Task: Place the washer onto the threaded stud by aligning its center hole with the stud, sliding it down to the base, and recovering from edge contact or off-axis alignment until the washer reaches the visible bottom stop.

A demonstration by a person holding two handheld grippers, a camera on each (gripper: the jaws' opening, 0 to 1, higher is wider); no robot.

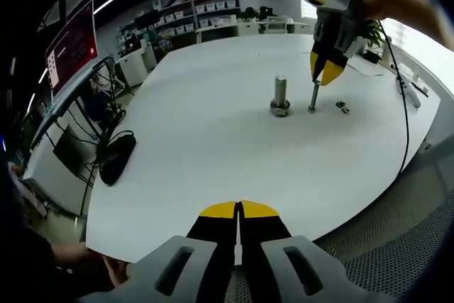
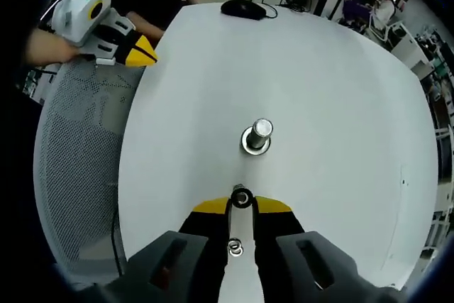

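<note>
the right hand-held gripper [image 2: 241, 206], yellow-tipped, hangs over the white round bench [image 2: 333, 90] with its jaws pinched together on a small silver metal washer [image 2: 240, 197] at the tips, directly above a thin upright threaded stud [image 1: 313, 97]. just beside stands a thick steel bolt seated in a nut [image 2: 256, 137]. a second small ring-shaped part [image 2: 235, 248] lies on the bench between the jaws. the left hand-held gripper [image 1: 238, 209] sits at the bench's near edge, jaws closed, empty. a black computer mouse [image 2: 242, 9] rests far off.
</note>
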